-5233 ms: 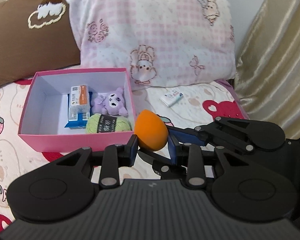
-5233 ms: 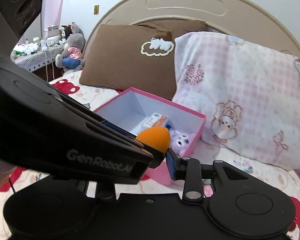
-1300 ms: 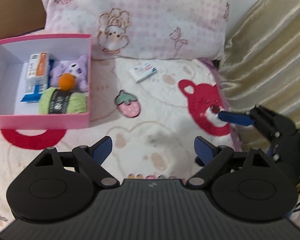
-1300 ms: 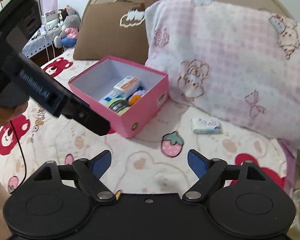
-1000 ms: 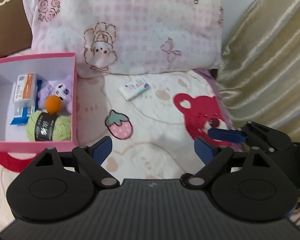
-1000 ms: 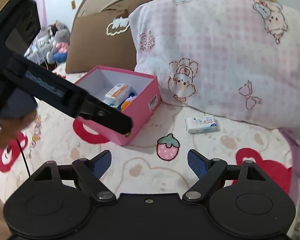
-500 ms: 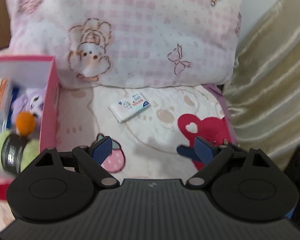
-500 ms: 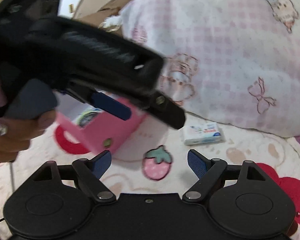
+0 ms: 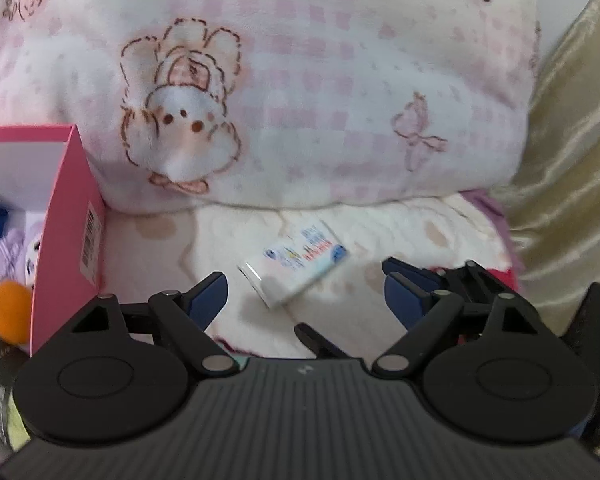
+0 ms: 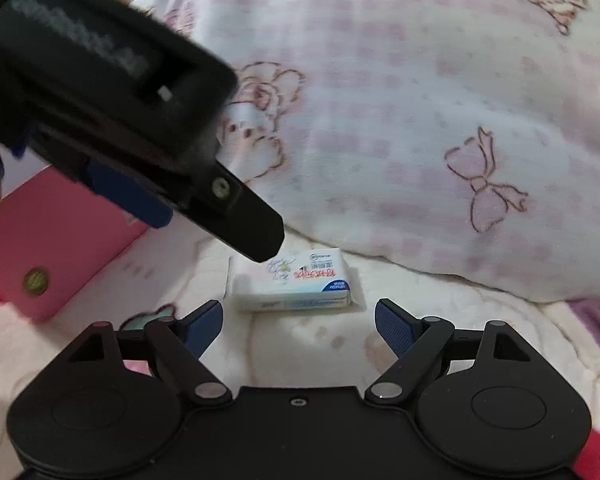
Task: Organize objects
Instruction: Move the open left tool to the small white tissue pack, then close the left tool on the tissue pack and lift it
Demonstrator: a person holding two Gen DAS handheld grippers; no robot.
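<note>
Tissue packet (image 10: 294, 282) flat on the bedspread at the pillow's (image 10: 400, 120) foot, just ahead of my right gripper (image 10: 298, 326) — jaws spread, empty, long axis crosswise between them — while my left gripper (image 9: 306, 300), jaws just narrowing yet empty, meets it skewed.

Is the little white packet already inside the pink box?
No, the little white packet lies on the bedspread in front of the pillow, outside the pink box.
</note>
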